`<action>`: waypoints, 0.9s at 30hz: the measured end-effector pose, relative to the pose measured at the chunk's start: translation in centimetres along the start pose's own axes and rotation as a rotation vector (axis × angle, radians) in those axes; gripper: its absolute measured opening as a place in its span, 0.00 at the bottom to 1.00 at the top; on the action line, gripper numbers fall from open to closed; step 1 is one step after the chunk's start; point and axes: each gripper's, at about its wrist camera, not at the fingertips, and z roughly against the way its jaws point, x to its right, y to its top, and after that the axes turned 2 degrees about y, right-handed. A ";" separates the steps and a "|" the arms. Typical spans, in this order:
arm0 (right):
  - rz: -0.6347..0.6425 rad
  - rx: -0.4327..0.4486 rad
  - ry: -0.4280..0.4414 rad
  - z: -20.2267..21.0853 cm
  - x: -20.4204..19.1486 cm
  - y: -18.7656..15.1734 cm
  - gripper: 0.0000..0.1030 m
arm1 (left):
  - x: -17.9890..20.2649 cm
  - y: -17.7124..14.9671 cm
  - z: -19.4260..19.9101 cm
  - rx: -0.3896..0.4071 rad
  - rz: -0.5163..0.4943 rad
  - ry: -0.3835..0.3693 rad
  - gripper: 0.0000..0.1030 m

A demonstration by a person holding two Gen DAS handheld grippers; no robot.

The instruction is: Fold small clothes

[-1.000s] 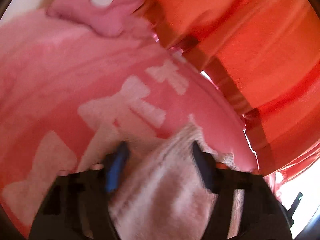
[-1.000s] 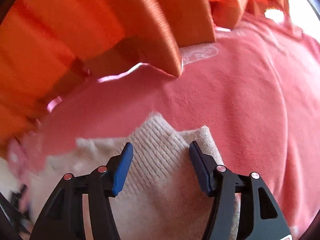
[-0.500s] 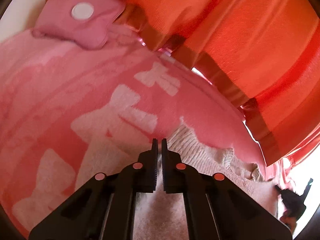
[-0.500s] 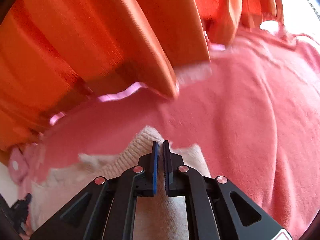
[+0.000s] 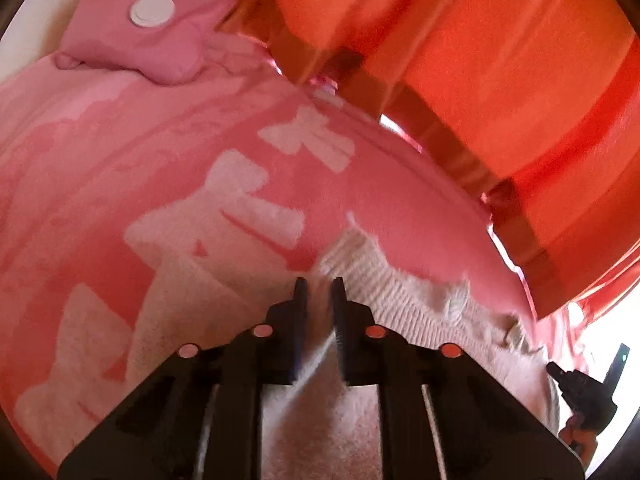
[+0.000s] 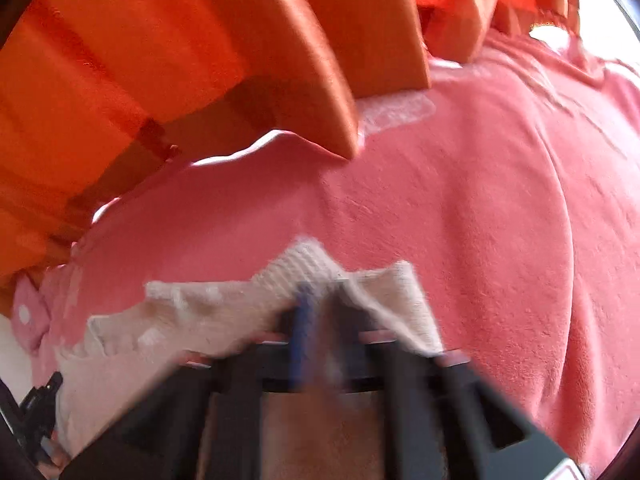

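A small cream knit garment [image 5: 404, 304] lies on a pink blanket [image 5: 120, 168] with pale bow shapes. My left gripper [image 5: 319, 286] is shut on the garment's near left part, the cloth pinched between its narrow jaws. In the right wrist view the same cream garment [image 6: 224, 312] shows with its ribbed edge raised into a peak. My right gripper [image 6: 322, 296] is shut on that edge and lifts it; this view is blurred by motion.
Orange curtains [image 5: 500, 60] hang close behind the bed, also in the right wrist view [image 6: 200, 60]. A pink pillow with a white dot [image 5: 148, 28] lies at the far left. The other gripper's black body [image 5: 584, 396] shows at the right edge.
Both grippers went from open over the garment to shut on it. Now the right gripper lifts its edge, and the left jaws stand slightly wider around thicker cloth.
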 end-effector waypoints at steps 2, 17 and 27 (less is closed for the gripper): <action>0.017 0.041 -0.041 0.6 0.0 0.3 0.01 | -0.3 0.2 0.2 0.020 -0.001 0.011 0.10; 0.378 -0.137 0.221 7.8 -9.7 -14.5 0.05 | -0.9 -6.8 10.2 0.032 -0.020 -0.075 0.12; 0.462 -0.087 0.243 11.4 -13.2 -17.2 0.05 | -6.6 -13.2 14.6 0.025 0.217 -0.082 0.41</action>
